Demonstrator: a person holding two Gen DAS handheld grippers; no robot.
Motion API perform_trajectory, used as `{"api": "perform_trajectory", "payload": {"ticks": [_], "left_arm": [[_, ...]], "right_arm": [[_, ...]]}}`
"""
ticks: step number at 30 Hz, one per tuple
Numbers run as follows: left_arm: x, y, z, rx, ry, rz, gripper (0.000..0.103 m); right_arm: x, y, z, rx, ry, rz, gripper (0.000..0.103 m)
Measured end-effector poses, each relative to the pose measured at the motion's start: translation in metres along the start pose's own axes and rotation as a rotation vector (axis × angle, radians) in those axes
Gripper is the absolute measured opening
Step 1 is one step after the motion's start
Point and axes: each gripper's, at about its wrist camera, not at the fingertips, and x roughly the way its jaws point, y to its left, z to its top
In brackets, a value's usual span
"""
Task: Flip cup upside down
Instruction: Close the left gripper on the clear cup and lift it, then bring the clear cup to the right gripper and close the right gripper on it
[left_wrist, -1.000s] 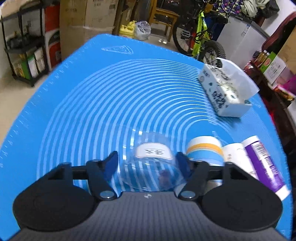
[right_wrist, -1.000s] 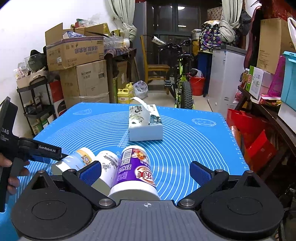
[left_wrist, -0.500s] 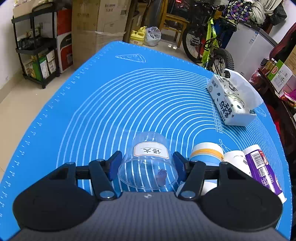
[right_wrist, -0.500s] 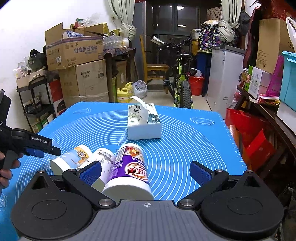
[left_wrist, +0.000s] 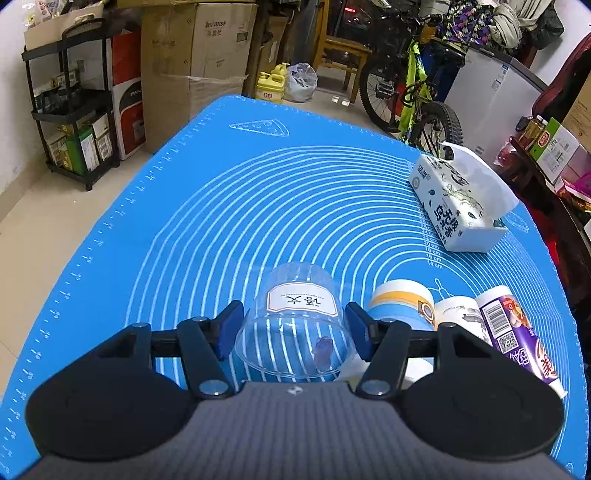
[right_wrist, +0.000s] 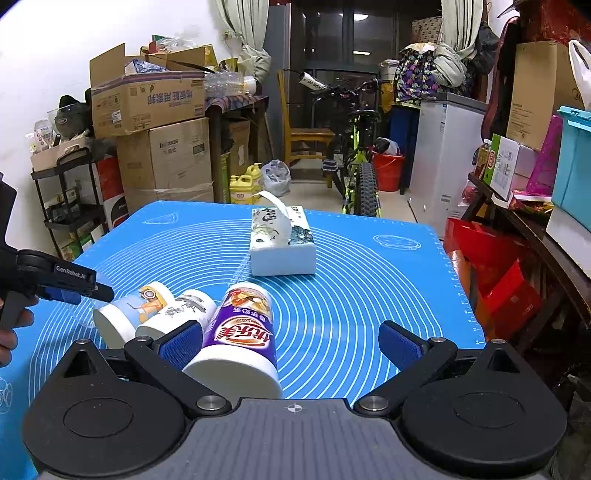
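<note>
A clear plastic cup (left_wrist: 299, 325) with a white label is held between the blue pads of my left gripper (left_wrist: 293, 332). It lies tilted, its open mouth towards the camera and its base pointing away, above the blue mat (left_wrist: 258, 206). My left gripper also shows at the far left of the right wrist view (right_wrist: 85, 291). My right gripper (right_wrist: 291, 347) is open; a purple cup (right_wrist: 240, 343) lies on its side between its fingers, untouched on the right.
Three cups lie side by side on the mat: a blue-and-orange one (left_wrist: 400, 302), a white one (left_wrist: 458, 314) and the purple one (left_wrist: 513, 332). A tissue box (left_wrist: 454, 206) stands farther back right. Boxes, shelves and a bicycle surround the table.
My left gripper has lifted and tipped upward with the cup in it; more of the room shows. The cup's base has swung away from the camera. My right gripper has barely moved.
</note>
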Motion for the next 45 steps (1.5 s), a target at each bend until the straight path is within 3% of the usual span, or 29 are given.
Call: {"api": "perform_trajectory", "payload": {"ticks": [7, 13, 21, 27, 37, 41, 45], "left_arm": [[-0.04, 0.005, -0.007, 0.005, -0.079, 0.005, 0.062], [-0.079, -0.018, -0.041, 0.101, -0.079, -0.044, 0.062], [-0.063, -0.057, -0.091, 0.15, 0.048, -0.132, 0.062], [-0.062, -0.079, -0.115, 0.174, 0.09, -0.2, 0.062], [-0.05, -0.092, -0.13, 0.206, 0.142, -0.203, 0.064], [-0.053, -0.092, -0.131, 0.198, 0.129, -0.181, 0.079], [-0.056, -0.09, -0.13, 0.193, 0.127, -0.2, 0.082]], "right_arm": [[-0.011, -0.001, -0.003, -0.006, -0.006, 0.008, 0.101], [-0.025, -0.003, -0.011, -0.003, 0.002, 0.015, 0.101], [-0.043, -0.004, -0.032, -0.014, 0.042, 0.011, 0.101], [-0.049, -0.009, -0.048, -0.017, 0.083, -0.004, 0.101], [-0.046, -0.016, -0.063, -0.006, 0.132, -0.006, 0.101], [-0.044, -0.016, -0.065, -0.004, 0.148, -0.001, 0.101], [-0.044, -0.015, -0.066, -0.008, 0.152, 0.003, 0.101]]}}
